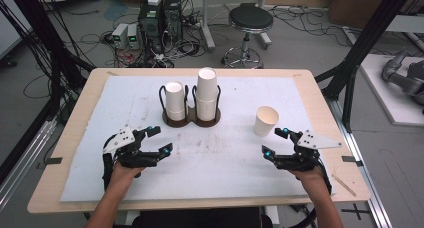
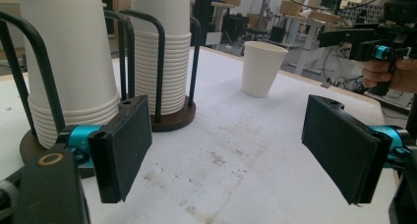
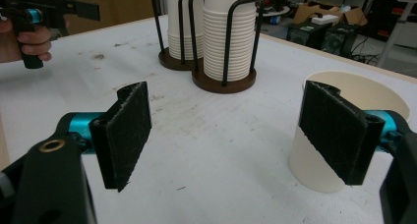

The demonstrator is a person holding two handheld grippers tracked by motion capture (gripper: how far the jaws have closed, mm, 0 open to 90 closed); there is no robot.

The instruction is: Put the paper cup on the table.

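A dark two-slot cup holder (image 1: 191,121) stands mid-table with two stacks of white paper cups: a short stack (image 1: 175,101) on the left and a taller stack (image 1: 206,94) on the right. A single white paper cup (image 1: 265,120) stands upright to the right of it. My left gripper (image 1: 160,139) is open near the front left, its jaws wide apart over bare table (image 2: 231,155), pointing toward the holder (image 2: 167,121). My right gripper (image 1: 276,142) is open just in front of the single cup (image 3: 314,170), whose side sits behind the right jaw pad (image 3: 339,130).
The white mat (image 1: 125,108) covers most of the wooden table (image 1: 65,133). Beyond the far edge are a black stool (image 1: 250,20), computer boxes (image 1: 160,15) and cables on the floor. Black frame posts (image 1: 360,53) rise at the right.
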